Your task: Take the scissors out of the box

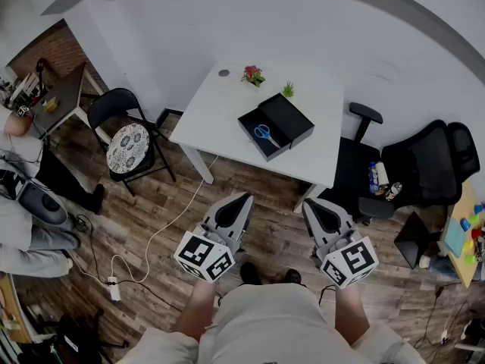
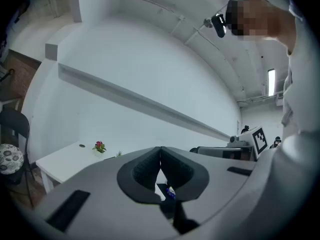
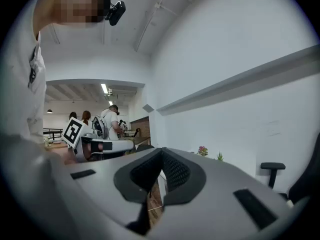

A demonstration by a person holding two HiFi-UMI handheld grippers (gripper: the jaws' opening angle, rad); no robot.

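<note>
Both grippers closed and empty, well short of the table

The left gripper [image 1: 244,197] and the right gripper [image 1: 309,203] are pointing forward above the brown wooden plank floor [image 1: 276,230]. Each has its dark ribbed fingers [image 2: 145,173] pressing tip to tip, clasping nothing. The blue-handled metal scissors [image 1: 264,133] are lying inside the open black rectangular box [image 1: 254,141], well ahead of both pairs of fingertips and between their lines. The box is sitting on the white rectangular table [image 1: 220,112]. Beyond it from the fingers, a small red-flowered potted plant [image 1: 252,75] and a small green potted plant [image 1: 288,89] are standing.
</note>
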